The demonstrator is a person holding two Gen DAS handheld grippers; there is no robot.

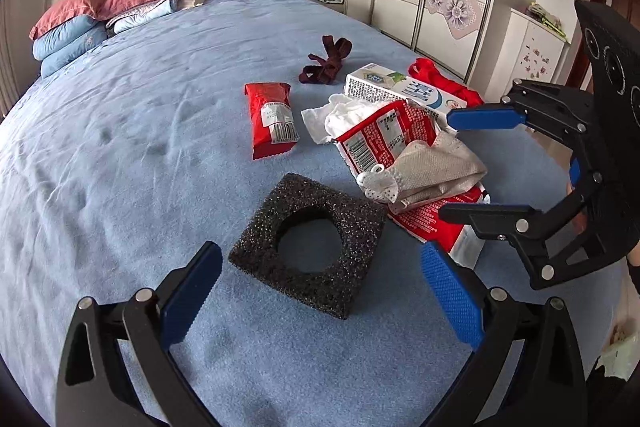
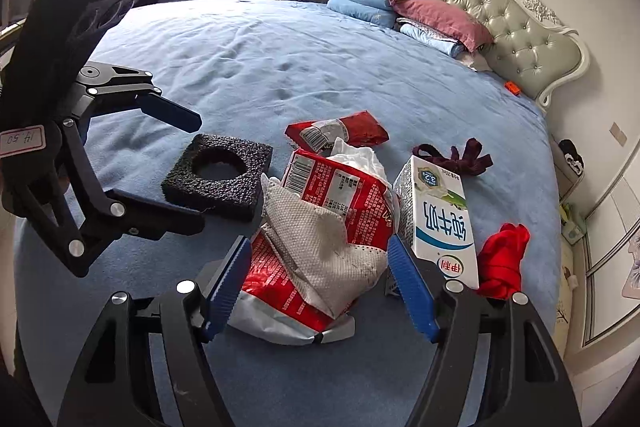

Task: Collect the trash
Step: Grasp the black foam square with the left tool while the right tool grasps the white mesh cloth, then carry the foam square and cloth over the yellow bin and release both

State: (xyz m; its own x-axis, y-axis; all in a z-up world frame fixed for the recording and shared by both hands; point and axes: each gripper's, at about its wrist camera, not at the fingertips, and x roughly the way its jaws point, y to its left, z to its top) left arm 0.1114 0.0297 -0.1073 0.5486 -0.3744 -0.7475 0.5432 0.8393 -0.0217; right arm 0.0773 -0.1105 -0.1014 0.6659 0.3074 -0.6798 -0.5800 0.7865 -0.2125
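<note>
Lying on the blue bed sheet [image 1: 120, 155], the big crumpled red wrapper [image 2: 340, 195] runs its long axis from bottom centre up toward mid-frame in the right wrist view, with a white mesh cloth [image 2: 320, 243] draped over it. The right gripper [image 2: 318, 287] points down at an angle with its blue pads on either side of that pile, jaws partly open, not visibly pressing on it. Only this view shows the window at upper left. The left gripper [image 1: 320, 291] tilts down too, jaws wide open, nothing held, the black foam square [image 1: 308, 247] with a round hole just ahead of them. The left wrist view alone shows the wardrobe at upper right. A milk carton [image 2: 440, 223] lies beside the wrapper, its long axis running bottom right to centre, and a smaller red packet [image 1: 272, 119] sits mid-frame
</note>
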